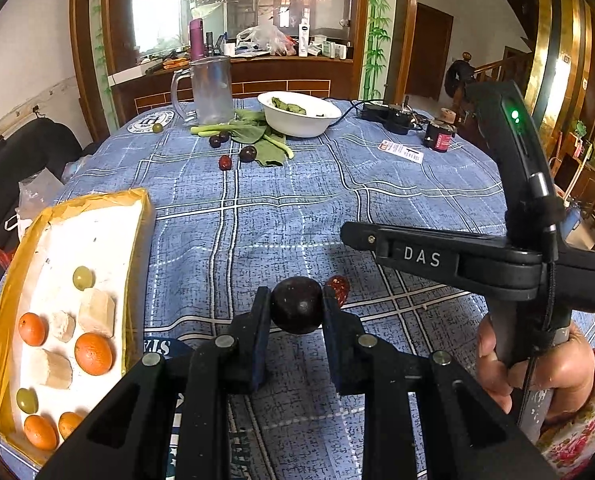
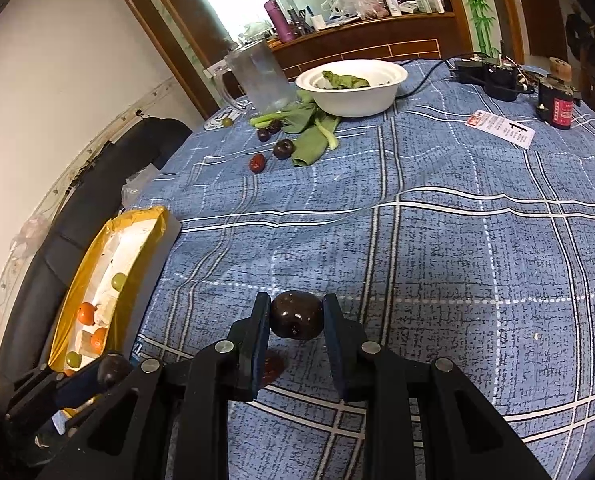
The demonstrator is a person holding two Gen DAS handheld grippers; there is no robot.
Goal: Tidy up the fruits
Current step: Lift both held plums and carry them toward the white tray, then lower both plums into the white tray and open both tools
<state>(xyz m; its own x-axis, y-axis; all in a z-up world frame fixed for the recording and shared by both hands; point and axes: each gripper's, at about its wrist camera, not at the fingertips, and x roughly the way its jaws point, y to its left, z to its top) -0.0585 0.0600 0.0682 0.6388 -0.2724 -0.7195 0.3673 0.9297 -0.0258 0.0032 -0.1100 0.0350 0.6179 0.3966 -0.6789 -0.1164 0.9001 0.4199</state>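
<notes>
**A:** Holding anything right now?

**B:** Both of mine are loaded. My left gripper (image 1: 296, 312) is clamped on a dark plum (image 1: 297, 310), and my right gripper (image 2: 296, 315) pinches a second dark plum (image 2: 296, 314). Each fruit sits between the pads, lifted off the blue checked tablecloth (image 1: 397, 200).

**A:** What lies closest?

**B:** A red date (image 1: 338, 287) rests on the cloth just beside my left plum, not yet collected. From the right view a reddish fruit shows under my fingers; likely the same one, though I cannot be sure.

**A:** And the box?

**B:** The yellow-lined box (image 1: 137, 208) sits to my left at the table's rim. It already holds small oranges (image 1: 93, 353), green grapes (image 1: 83, 278) and pale chunks I cannot identify. I judge the job partly done.

**A:** What remains farther off?

**B:** Another date (image 1: 225, 163), several dark plums (image 1: 247, 154) beside leafy greens (image 1: 265, 140), and a lone green grape (image 1: 157, 128) near the clear pitcher (image 1: 211, 90) and white bowl (image 1: 297, 114).

**A:** Room to move?

**B:** The middle cloth is open. I'd mind the box's raised wall, the table edge behind it, and my two grippers crowding each other.
</notes>
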